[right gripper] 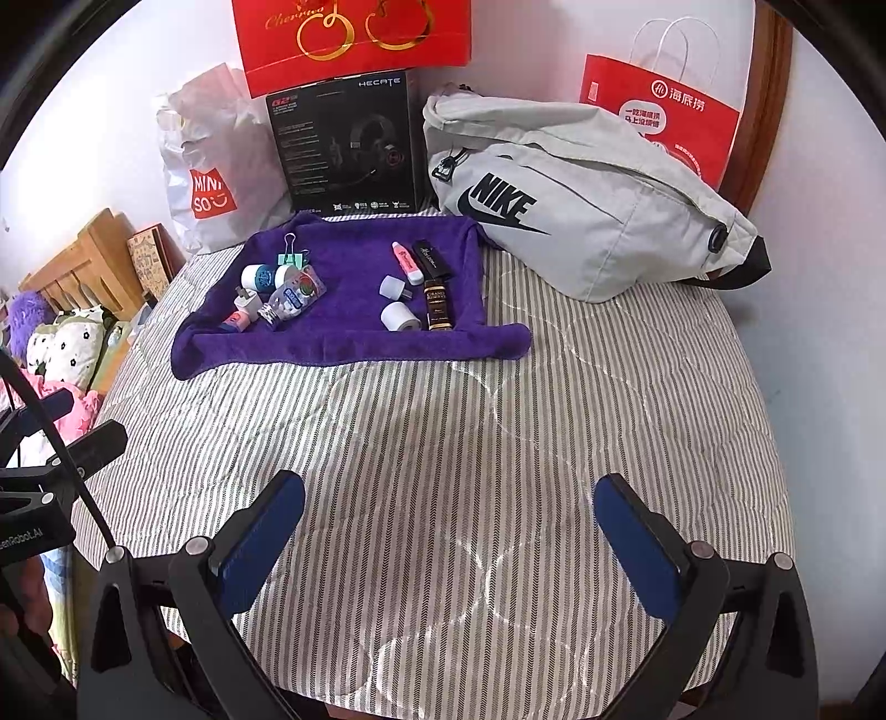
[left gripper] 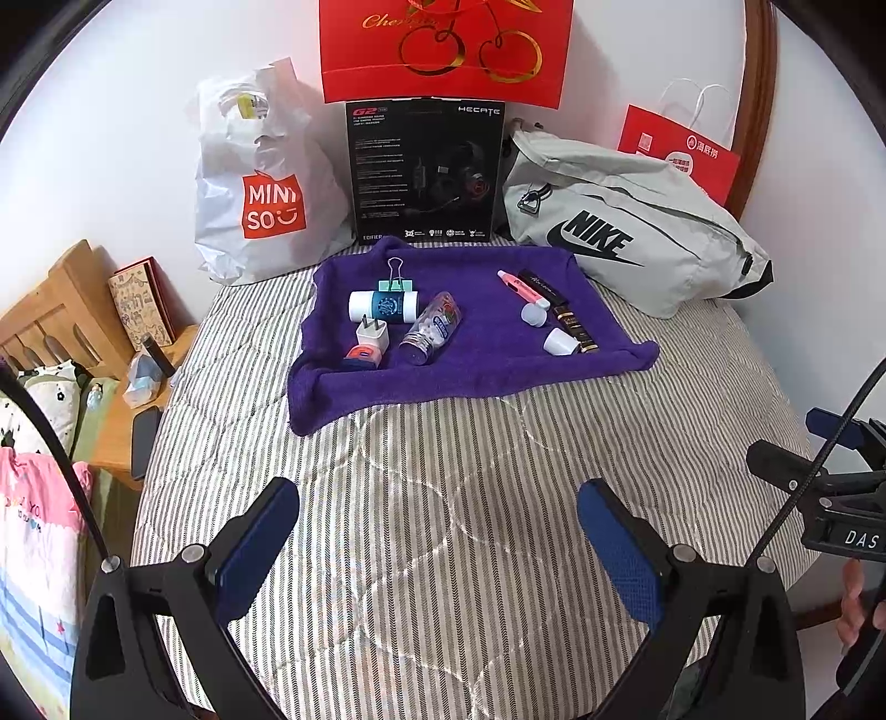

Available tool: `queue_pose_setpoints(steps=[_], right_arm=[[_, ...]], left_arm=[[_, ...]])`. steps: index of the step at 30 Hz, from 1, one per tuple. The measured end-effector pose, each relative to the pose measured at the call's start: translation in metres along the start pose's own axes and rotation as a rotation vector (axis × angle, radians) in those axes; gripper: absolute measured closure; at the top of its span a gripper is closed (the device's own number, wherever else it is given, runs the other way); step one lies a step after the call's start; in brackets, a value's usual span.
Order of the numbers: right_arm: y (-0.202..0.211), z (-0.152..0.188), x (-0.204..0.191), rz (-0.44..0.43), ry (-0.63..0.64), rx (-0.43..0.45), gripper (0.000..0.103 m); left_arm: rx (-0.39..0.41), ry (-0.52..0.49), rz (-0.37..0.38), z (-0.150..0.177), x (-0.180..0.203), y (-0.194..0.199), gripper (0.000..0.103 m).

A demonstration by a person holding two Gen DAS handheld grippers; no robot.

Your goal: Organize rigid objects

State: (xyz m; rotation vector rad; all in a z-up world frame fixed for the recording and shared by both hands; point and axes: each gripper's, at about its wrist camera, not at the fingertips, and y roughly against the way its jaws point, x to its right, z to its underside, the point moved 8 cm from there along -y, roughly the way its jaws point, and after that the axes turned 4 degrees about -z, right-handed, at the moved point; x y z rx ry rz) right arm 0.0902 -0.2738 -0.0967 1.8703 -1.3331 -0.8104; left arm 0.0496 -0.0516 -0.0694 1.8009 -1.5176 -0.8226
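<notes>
Hovering above the near part of a striped quilt (left gripper: 443, 498), the left gripper (left gripper: 437, 543) has its blue-padded fingers spread wide, pinching nothing. The right gripper (right gripper: 448, 543) hangs beside it over the same quilt, equally spread and empty.

A purple towel (left gripper: 470, 365) lies at the far edge of the quilt, and every small item sits on it. Toward the towel's left side, a white cylinder with a teal label (left gripper: 383, 306) lies on its side, touching a mint binder clip (left gripper: 395, 281) just behind it. A white plug adapter (left gripper: 371, 332) stands in front of the cylinder, and an orange and blue item (left gripper: 361, 357) lies at the towel's near left edge. A clear bottle of white pills (left gripper: 430, 328) lies tilted beside them.

Toward the towel's right side, a pink highlighter (left gripper: 520, 288) lies next to a black tube (left gripper: 545, 285). Nearer, a dark bottle with gold lettering (left gripper: 576, 329) lies flat, with a white cap (left gripper: 534, 314) and a second white cap (left gripper: 560, 342) on its left.

Behind the towel, against the wall, stand a white Miniso bag (left gripper: 260, 188), a black headset box (left gripper: 426, 171), a grey Nike bag (left gripper: 626, 232), a red paper bag (left gripper: 678, 152) and, above them, a red gift bag (left gripper: 443, 50).
</notes>
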Motion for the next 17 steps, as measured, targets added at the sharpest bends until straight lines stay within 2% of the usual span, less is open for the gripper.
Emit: queue_pose_setpoints(steps=[17], right_arm=[[-0.0019,-0.0013,0.0017,-0.001,0.004,-0.007,0.0]], left_arm=[[0.015,-0.005,0.004,-0.0037,0.0033,0.0018,0.001]])
